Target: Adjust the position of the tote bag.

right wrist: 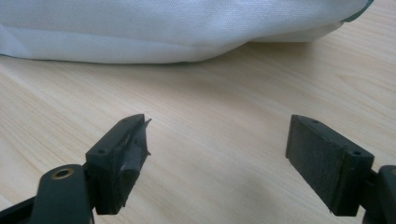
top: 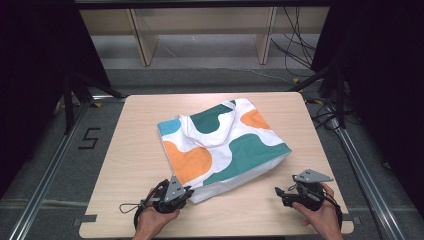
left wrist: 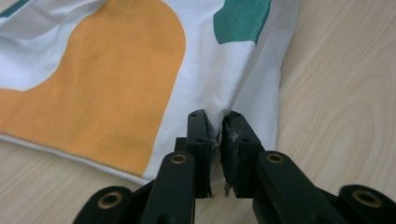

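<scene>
While the tote bag is lying flat across the middle of the table, I am holding the left gripper at its near corner, around seven o'clock from the bag's centre. In the left gripper view the jaws are pinching together on a fold of white cloth at that corner of the tote bag, beside an orange patch. I am keeping the right gripper at about four o'clock from the bag, clear of the cloth, with its jaws standing wide apart over bare wood; in the right gripper view the bag's white edge is lying ahead at twelve o'clock, nothing between. The bag's handle is resting loose on top. Beyond the table, at twelve o'clock, wooden shelving is standing, with cables trailing at one o'clock.
</scene>
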